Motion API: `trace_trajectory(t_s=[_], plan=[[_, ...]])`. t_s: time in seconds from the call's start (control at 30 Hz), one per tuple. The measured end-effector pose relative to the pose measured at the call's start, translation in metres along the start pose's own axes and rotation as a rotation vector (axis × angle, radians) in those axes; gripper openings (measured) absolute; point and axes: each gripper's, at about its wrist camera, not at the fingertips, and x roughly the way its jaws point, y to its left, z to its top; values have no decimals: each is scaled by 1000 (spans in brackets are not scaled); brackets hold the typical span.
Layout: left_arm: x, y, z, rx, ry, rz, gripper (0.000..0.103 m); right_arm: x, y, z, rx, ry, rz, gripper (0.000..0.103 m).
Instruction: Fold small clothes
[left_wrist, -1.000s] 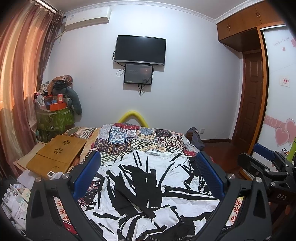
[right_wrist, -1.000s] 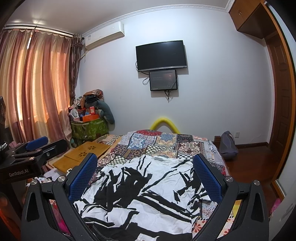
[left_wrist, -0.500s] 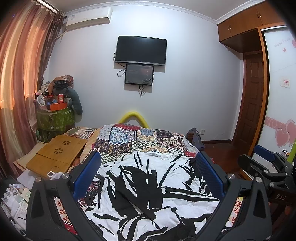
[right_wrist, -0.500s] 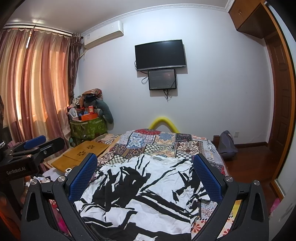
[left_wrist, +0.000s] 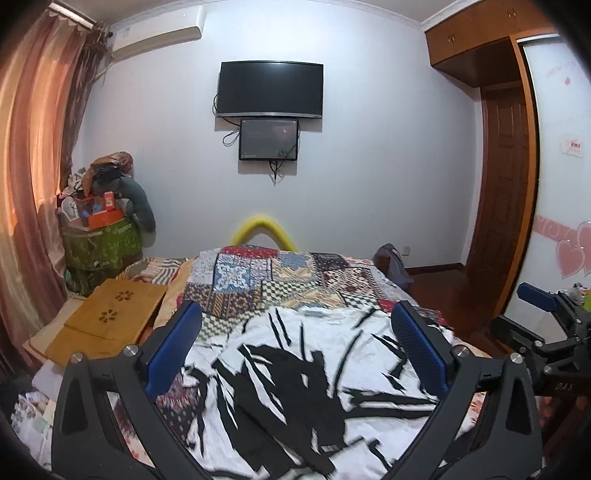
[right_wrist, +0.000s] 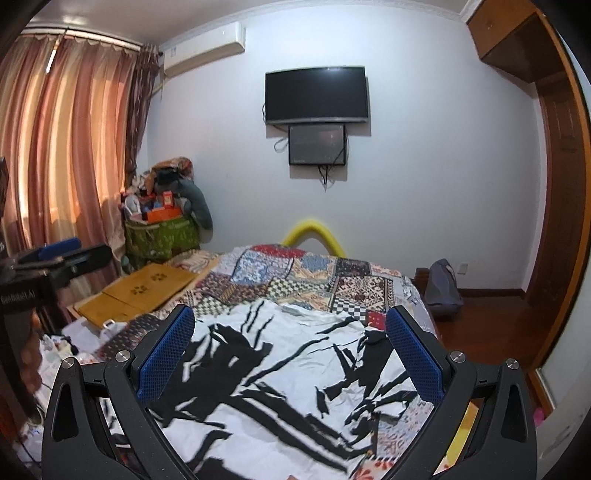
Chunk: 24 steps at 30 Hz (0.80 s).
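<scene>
Both tools (left_wrist: 295, 354) (right_wrist: 290, 350) nudged nearer the garment (left_wrist: 314, 376) — jaws spread, empty.

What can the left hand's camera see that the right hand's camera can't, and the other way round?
Only the left wrist view shows the pink hearts on the white panel and the right gripper from the side. Only the right wrist view shows the wide curtains and the left gripper. Both show the black-and-white garment on the patchwork bedspread, and the wall television.
</scene>
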Motion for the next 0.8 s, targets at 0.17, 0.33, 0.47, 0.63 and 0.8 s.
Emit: trace_trajectory(t_s=[0.17,0.33,0.47,0.63,0.8], plan=[[57,13,18,58,52,45,103,42,-22,3,-16,52,5,103],[126,28,32,77,144,55,103,94,-47,10,-11,127,28,103],[193,51,33,22,235,45,103,134,-67,9,7,204,27,94],[272,89,7,-28,395,70,100,196,-100,-5,59,343,62,78],[345,124,-44,-60,570,132,80,245,-124,-31,83,465,47,74]])
